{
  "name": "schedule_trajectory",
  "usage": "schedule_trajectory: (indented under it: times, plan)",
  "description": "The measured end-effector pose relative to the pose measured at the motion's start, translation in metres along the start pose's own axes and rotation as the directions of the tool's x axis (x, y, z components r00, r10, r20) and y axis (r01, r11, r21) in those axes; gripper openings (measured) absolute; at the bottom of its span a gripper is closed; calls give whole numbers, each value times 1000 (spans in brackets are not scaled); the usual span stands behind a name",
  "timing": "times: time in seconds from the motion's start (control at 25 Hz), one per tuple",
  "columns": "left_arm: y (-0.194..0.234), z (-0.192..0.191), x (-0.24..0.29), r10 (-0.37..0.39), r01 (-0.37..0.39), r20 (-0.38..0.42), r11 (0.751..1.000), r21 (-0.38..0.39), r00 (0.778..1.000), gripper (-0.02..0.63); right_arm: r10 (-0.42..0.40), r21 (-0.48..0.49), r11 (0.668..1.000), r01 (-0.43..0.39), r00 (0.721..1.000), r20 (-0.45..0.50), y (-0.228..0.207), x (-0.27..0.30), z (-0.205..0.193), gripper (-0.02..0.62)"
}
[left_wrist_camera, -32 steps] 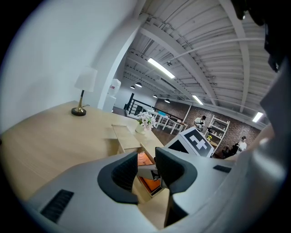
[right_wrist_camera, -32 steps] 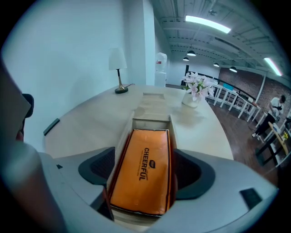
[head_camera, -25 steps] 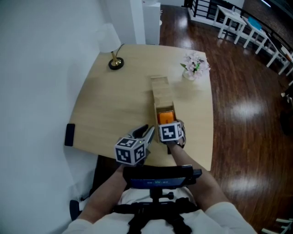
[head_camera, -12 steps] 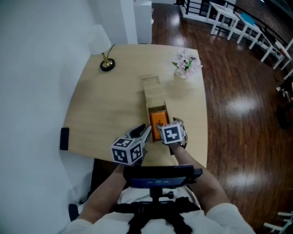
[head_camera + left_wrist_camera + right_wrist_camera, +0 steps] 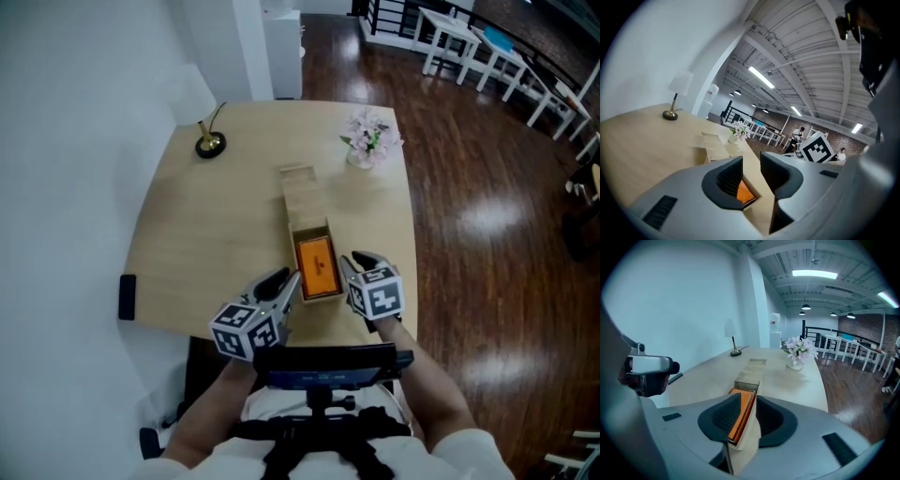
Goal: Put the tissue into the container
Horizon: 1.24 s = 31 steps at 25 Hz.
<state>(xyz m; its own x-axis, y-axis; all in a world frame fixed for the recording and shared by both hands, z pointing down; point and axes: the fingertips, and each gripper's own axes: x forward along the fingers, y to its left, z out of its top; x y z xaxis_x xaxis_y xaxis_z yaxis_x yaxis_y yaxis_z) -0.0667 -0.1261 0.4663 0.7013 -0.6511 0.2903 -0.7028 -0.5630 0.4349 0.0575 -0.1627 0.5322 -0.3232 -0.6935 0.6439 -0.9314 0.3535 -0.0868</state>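
tissue (image 5: 317,265) sits in container (image 5: 309,227) just left of right hand-held gripper (image 5: 357,264), whose empty jaws are closing; left hand-held gripper (image 5: 286,278) slightly parted, empty; next is probably refitting lid (image 5: 301,195) lying ahead.

On my worktop (image 5: 187,234) the long wooden container (image 5: 300,197) lies open at my end, the orange tissue pack (image 5: 317,267) inside; flowers (image 5: 367,139) and a lamp (image 5: 208,142) stand at the far edge.

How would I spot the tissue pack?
Look at the pale wooden table. A long wooden container lies along its middle, and the tissue pack sits in its open end. It's the only bright orange thing there.
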Motion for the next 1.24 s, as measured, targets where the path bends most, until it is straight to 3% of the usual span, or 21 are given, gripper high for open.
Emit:
schedule_trajectory:
  times: [0.2, 0.84, 1.24]
  plan:
    - [-11, 1, -5, -21, 21, 6, 1000, -4, 1000, 118, 45, 29, 999, -46, 998, 53, -6, -21, 8, 2]
    - [-18, 5, -17, -9, 8, 24, 1000, 26, 1000, 118, 146, -49, 989, -141, 984, 101, 19, -52, 31, 0]
    - [-16, 2, -35, 11, -14, 42, 998, 56, 999, 0, 147, -58, 988, -142, 983, 108, 17, -61, 28, 0]
